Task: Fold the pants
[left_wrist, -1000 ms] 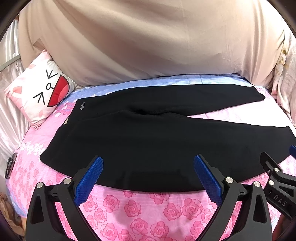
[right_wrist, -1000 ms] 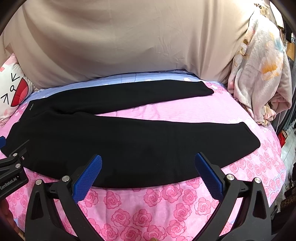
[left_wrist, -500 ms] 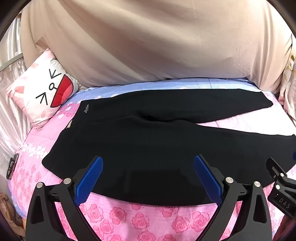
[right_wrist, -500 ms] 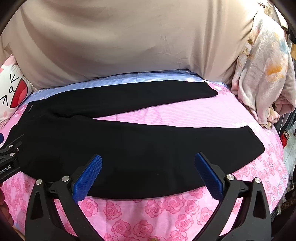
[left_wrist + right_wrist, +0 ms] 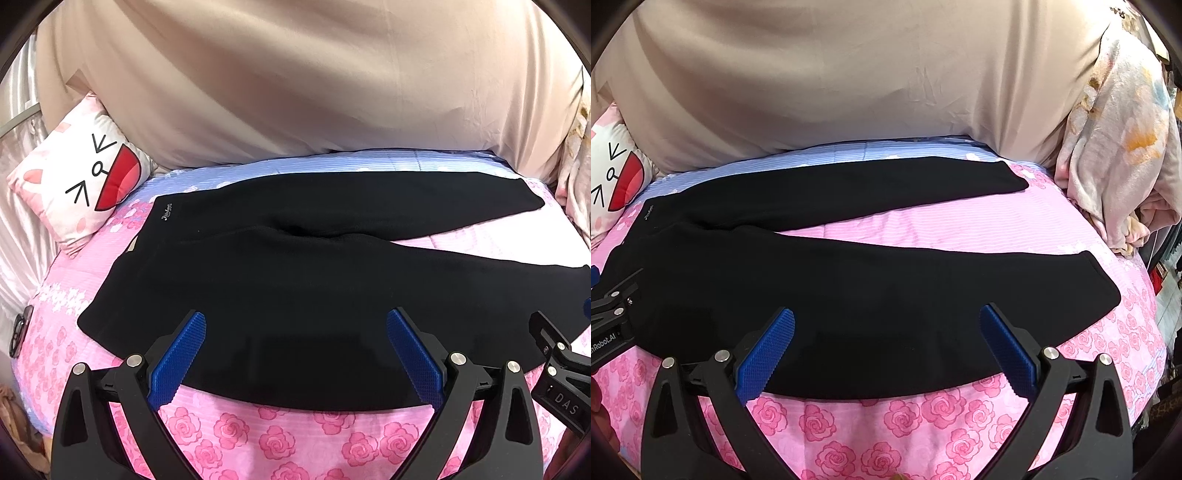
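Black pants (image 5: pixel 295 280) lie flat on the pink rose bedsheet, waist to the left, both legs spread to the right in a V. They also show in the right wrist view (image 5: pixel 849 288). My left gripper (image 5: pixel 295 354) is open and empty, hovering over the near edge of the pants by the waist and thigh. My right gripper (image 5: pixel 886 350) is open and empty over the near leg's lower edge. The right gripper's body shows at the left wrist view's right edge (image 5: pixel 557 365). The left gripper's body shows at the right wrist view's left edge (image 5: pixel 609 317).
A white cat-face pillow (image 5: pixel 81 181) leans at the back left. A beige blanket (image 5: pixel 295 81) covers the back. A floral quilt (image 5: pixel 1119 140) is heaped at the right. A phone (image 5: pixel 18 332) lies at the bed's left edge.
Both grippers have drawn slightly back and up from the pants, so more of the bed shows. The pants have not moved. Both stay open.
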`<state>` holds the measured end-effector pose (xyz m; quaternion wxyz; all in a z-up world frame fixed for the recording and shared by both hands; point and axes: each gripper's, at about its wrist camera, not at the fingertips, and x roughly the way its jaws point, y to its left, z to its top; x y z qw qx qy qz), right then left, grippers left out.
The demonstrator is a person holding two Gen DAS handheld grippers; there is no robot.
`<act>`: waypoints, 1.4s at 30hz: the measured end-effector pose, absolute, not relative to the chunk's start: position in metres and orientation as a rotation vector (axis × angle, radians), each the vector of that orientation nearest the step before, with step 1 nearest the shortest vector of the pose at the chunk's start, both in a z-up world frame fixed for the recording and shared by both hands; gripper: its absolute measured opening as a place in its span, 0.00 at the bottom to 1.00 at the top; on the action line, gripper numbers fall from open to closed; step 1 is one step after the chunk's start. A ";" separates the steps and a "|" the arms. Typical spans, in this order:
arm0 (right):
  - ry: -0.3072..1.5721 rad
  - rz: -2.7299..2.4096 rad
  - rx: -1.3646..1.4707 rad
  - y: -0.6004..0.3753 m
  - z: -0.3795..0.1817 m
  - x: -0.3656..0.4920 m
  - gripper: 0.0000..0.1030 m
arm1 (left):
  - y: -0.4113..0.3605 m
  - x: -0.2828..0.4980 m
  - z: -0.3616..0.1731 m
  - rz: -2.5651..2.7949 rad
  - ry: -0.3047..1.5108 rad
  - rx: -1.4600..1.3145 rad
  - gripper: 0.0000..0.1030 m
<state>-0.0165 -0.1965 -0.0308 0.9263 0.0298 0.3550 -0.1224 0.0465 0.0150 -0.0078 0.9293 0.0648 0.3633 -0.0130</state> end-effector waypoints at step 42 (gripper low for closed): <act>0.758 -0.302 -0.003 -0.446 -0.017 0.202 0.95 | 0.141 0.246 0.003 0.291 0.752 0.130 0.94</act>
